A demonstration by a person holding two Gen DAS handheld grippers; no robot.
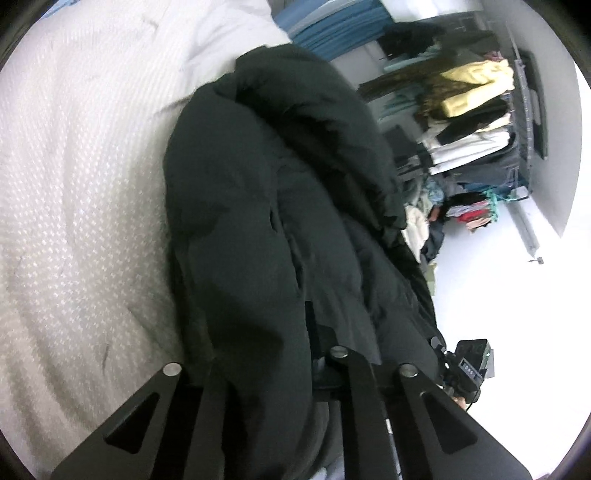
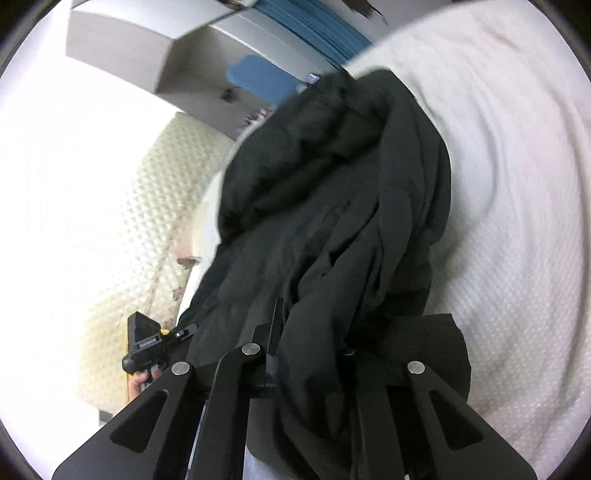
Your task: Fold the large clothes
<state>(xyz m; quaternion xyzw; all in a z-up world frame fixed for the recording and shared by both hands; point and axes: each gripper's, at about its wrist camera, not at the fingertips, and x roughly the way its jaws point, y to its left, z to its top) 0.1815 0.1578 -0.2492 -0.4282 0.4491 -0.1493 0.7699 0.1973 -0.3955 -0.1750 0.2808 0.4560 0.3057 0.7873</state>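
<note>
A black puffy coat (image 1: 258, 192) lies bunched along the white textured bedspread (image 1: 74, 184). My left gripper (image 1: 304, 332) is shut on the coat's near end, and fabric drapes over and hides its fingertips. In the right wrist view the same coat (image 2: 332, 184) hangs in folds from my right gripper (image 2: 310, 332), which is shut on it, with only the left finger (image 2: 275, 325) showing. The bedspread (image 2: 517, 184) fills the right side. Each view shows the other gripper beside the coat: the right one (image 1: 467, 365), and the left one (image 2: 146, 347) held by a hand.
A rack of hanging and stacked clothes (image 1: 476, 110) stands to the right, with a pile of clothes (image 1: 424, 221) on the white floor below it. Blue curtains (image 1: 332, 26) hang behind the bed. A grey cabinet (image 2: 147, 48) and a cream quilted cover (image 2: 147, 206) are on the left.
</note>
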